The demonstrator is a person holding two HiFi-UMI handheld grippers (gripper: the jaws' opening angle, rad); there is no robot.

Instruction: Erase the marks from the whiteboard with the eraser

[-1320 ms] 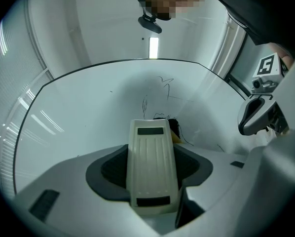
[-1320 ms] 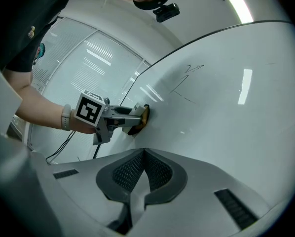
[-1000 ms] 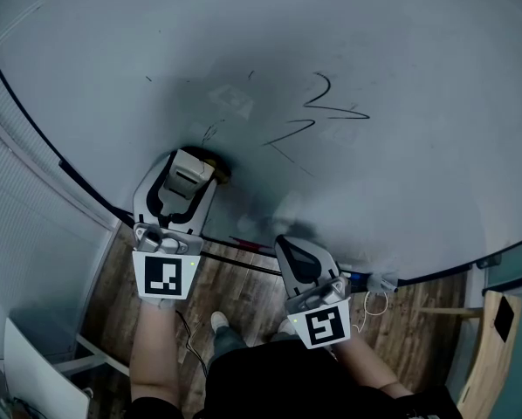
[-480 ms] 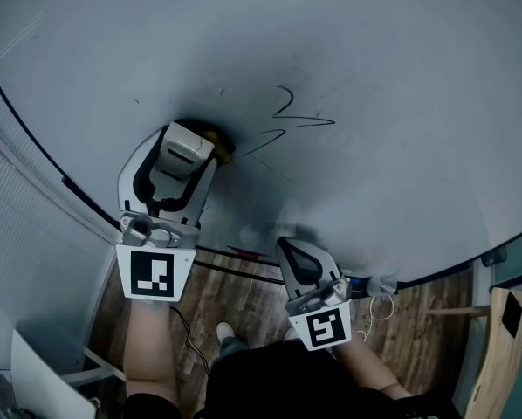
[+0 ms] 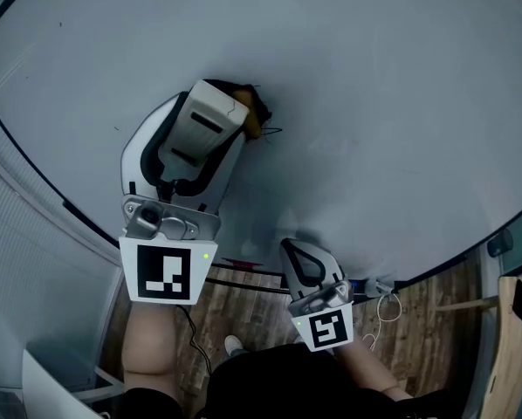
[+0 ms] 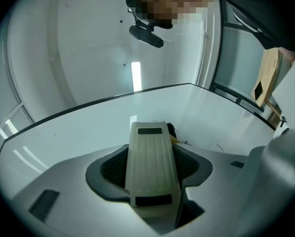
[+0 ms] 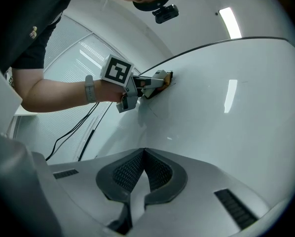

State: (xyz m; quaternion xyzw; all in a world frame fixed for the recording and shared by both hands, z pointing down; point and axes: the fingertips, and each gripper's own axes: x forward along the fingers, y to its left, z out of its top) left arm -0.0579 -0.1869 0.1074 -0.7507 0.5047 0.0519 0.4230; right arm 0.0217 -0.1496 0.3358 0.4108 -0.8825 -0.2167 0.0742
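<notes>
My left gripper point(image 5: 229, 119) is shut on a cream-coloured eraser point(image 5: 207, 122) and holds its dark felt end against the whiteboard point(image 5: 383, 94). In the left gripper view the eraser point(image 6: 148, 137) lies lengthwise between the jaws of the left gripper point(image 6: 151, 164). A few thin black marks point(image 5: 271, 132) show just right of the eraser's tip, and the same marks point(image 6: 183, 142) appear in the left gripper view. My right gripper point(image 5: 298, 253) is shut and empty, low near the board's bottom edge. The right gripper point(image 7: 144, 154) looks up along the board at the left gripper point(image 7: 155, 81).
The board's ledge runs along its lower edge with a red marker point(image 5: 242, 262) and a blue item point(image 5: 359, 284) on it. A wooden panel point(image 5: 512, 339) stands at the right over wood flooring. Window blinds point(image 5: 25, 260) fill the left side.
My left gripper has swept up and to the right with the eraser over the scribble. Most of the black strokes no longer show. The right gripper has hardly moved.
</notes>
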